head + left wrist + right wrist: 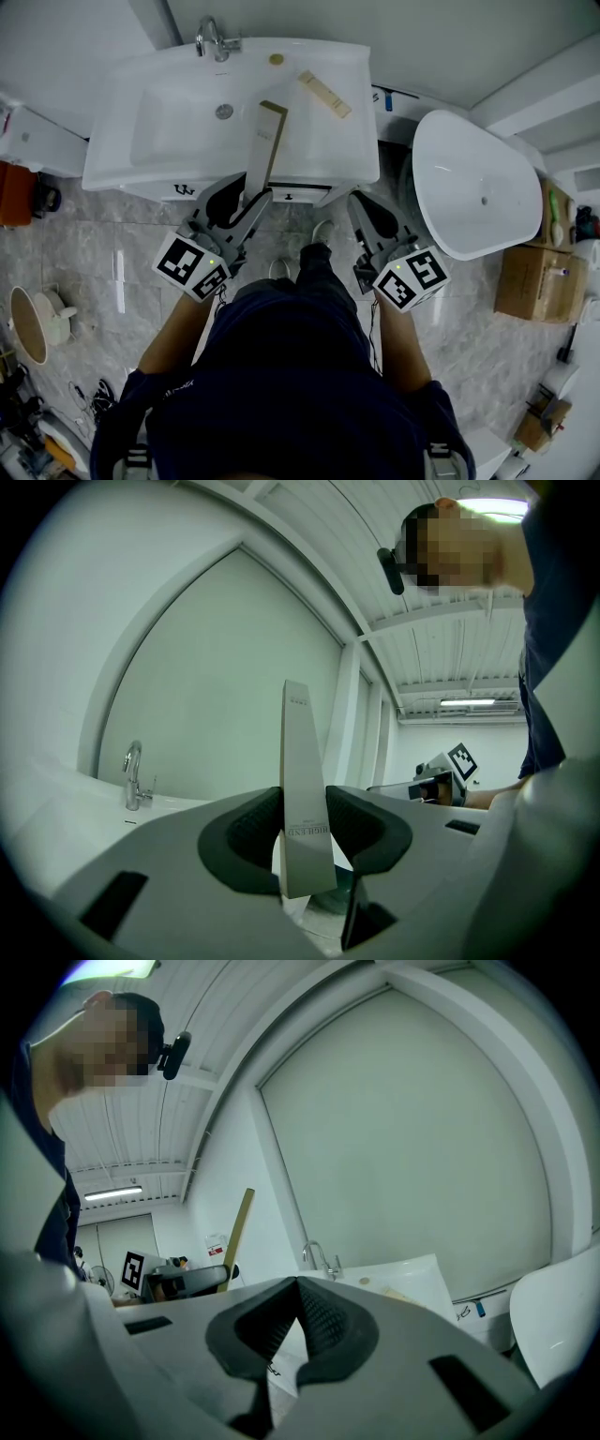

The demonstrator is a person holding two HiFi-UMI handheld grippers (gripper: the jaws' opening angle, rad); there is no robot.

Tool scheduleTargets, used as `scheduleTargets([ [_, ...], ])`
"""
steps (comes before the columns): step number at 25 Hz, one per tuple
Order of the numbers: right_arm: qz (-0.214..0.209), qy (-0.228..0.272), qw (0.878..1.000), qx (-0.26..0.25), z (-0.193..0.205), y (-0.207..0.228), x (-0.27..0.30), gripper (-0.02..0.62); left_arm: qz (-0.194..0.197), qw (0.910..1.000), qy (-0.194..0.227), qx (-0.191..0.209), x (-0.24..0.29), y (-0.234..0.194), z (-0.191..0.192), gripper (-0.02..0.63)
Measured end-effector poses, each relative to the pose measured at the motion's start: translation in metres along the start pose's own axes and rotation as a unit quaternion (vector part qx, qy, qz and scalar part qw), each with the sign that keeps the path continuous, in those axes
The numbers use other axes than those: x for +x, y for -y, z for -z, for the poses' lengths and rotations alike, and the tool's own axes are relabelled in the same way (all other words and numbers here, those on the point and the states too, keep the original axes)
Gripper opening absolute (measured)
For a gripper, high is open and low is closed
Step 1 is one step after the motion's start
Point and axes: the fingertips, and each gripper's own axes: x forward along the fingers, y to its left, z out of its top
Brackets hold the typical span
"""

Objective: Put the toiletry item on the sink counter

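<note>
We have open room on the right-hand strip of the sink counter point(349, 141), between the basin point(178, 131) and the counter's right edge, in front of the flat beige carton point(324, 94) lying slantwise toward the back. The faucet point(216, 39) and a small gold disc point(276, 59) take up the back rim, with a bare gap between them. The tall carton point(264, 141) clamped in our left gripper point(251, 195) rises over the basin's right lip. A white oval tub point(469, 187) crowds the sink's right side. Our right gripper point(364, 204), jaws together, hangs near that narrow gap.

Unreadable small print on box point(302, 789)
</note>
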Motion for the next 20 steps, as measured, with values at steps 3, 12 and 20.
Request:
scheduleTargets([
  [3, 0.000, 0.000, 1.000, 0.003, -0.003, 0.012, 0.005, 0.005, 0.000, 1.0000, -0.003, -0.001, 0.013, -0.005, 0.000, 0.169],
  [12, -0.008, -0.003, 1.000, 0.012, -0.016, 0.064, 0.027, 0.005, -0.008, 0.9998, -0.016, 0.001, 0.065, -0.021, 0.001, 0.169],
  [20, -0.026, -0.017, 0.999, 0.018, -0.032, 0.124, 0.055, 0.005, -0.026, 0.9993, -0.026, -0.007, 0.125, -0.041, 0.003, 0.169],
])
